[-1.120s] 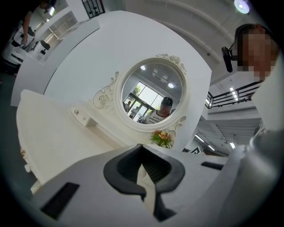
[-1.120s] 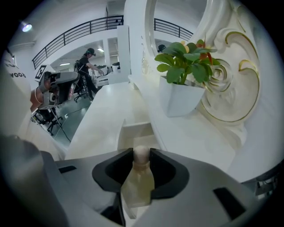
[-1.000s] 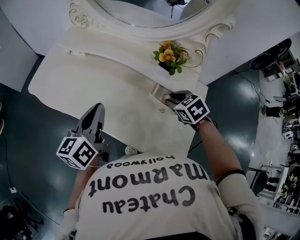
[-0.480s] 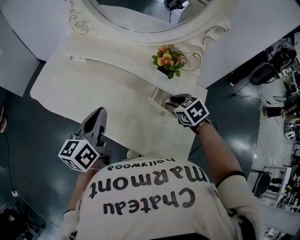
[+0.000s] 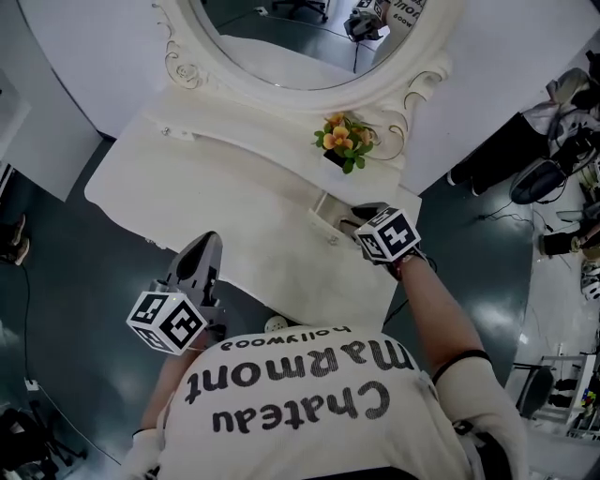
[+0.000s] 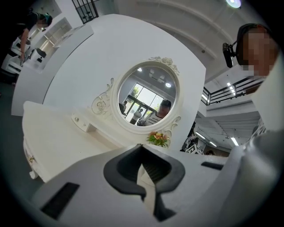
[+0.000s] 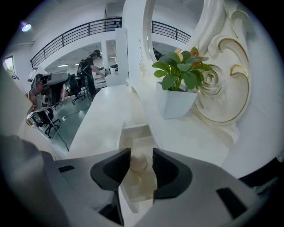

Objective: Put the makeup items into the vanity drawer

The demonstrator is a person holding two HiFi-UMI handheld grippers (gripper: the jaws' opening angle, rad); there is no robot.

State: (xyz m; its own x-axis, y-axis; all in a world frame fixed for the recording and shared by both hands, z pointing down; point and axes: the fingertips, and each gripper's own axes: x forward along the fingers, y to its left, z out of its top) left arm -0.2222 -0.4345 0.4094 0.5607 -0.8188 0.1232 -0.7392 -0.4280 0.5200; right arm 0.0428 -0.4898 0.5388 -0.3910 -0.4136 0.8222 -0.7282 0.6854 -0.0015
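place: office hall with staged vanity (image 5: 216, 187) | signs: ornate mirror (image 5: 300, 37) on partition (image 5: 84, 66); beyond mirror, office chairs (image 7: 76, 88), mezzanine railing (image 7: 84, 33)

A white vanity table (image 5: 216, 187) is set against a curved white wall panel (image 5: 84, 56). An oval mirror (image 5: 300, 37) in a carved, gilt-trimmed frame is mounted above it. The floor (image 5: 56, 281) is recorded as dark grey-green and glossy (patches of glare are noted on it). Beyond, a black-railed balcony (image 7: 88, 31) and a ceiling lamp (image 6: 234, 3) are seen. Office chairs (image 7: 46, 117) are observed to one side.
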